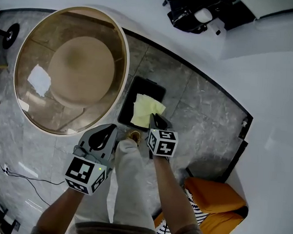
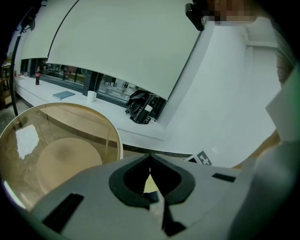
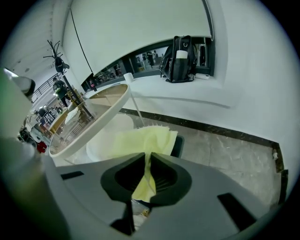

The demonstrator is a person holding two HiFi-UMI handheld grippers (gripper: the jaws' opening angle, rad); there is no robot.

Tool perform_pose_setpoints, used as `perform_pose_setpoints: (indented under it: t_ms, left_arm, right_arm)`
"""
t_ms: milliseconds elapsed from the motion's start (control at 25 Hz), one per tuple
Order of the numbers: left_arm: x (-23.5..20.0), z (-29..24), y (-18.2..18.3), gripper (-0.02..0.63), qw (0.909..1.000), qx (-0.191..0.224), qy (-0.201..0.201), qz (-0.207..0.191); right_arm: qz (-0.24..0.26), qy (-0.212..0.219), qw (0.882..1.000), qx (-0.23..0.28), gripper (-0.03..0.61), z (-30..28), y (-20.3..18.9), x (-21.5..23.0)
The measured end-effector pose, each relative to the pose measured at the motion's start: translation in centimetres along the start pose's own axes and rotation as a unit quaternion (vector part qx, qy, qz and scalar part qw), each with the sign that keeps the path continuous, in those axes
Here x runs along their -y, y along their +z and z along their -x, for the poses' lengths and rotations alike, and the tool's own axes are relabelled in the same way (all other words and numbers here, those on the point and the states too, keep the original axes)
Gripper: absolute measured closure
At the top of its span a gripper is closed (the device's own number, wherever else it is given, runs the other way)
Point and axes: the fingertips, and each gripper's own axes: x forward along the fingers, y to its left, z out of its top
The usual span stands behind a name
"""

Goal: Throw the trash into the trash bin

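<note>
A pale yellow paper napkin [image 1: 146,110] hangs over the black trash bin [image 1: 149,86] that stands on the grey stone floor. My right gripper [image 1: 156,119] is shut on the napkin's near edge. In the right gripper view the napkin [image 3: 140,140] fans out beyond the closed jaws of the right gripper [image 3: 149,158], with the bin's edge [image 3: 177,146] behind it. My left gripper [image 1: 110,131] hovers to the left of the bin, shut and holding nothing. In the left gripper view the tips of the left gripper [image 2: 150,158] meet, with a sliver of yellow showing beyond them.
A round glass-topped table [image 1: 22,58] with a white paper [image 1: 39,80] on it stands just left of the bin. A white curved ledge [image 1: 266,71] carries a black bag [image 1: 196,14]. An orange seat [image 1: 215,198] lies at the lower right. A leg [image 1: 133,186] stands between the grippers.
</note>
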Motion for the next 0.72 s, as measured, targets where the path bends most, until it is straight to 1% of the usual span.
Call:
perform_pose_setpoints:
  t_ms: [160,240,320,440,720]
  left_arm:
    - [-0.36,-0.22,-0.10,0.595,1.0000,-0.002,0.005,0.007]
    - [-0.50,-0.20,0.07,0.595,0.9999,-0.001,0.006,0.010]
    - [-0.63,-0.15,0.26,0.595,0.9999,0.000,0.008,0.013]
    - [-0.82,-0.16,0.19,0.595,0.9998,-0.001,0.011,0.017]
    - [-1.05,0.01,-0.20,0.595,0.9996,-0.004,0.016,0.022]
  right_arm:
    - [0.000,-0.001,1.000,-0.005,0.528,-0.43,-0.39,0.28]
    - [0.000,-0.003,1.000,-0.004,0.505,-0.50,-0.15,0.41]
    - [0.003,-0.002,1.000,-0.005,0.467,-0.59,0.14,0.40]
    - [0.009,0.001,1.000,-0.007,0.449,-0.82,0.28,0.39]
    - [0.011,0.002,1.000,-0.012,0.439,-1.00,0.04,0.51]
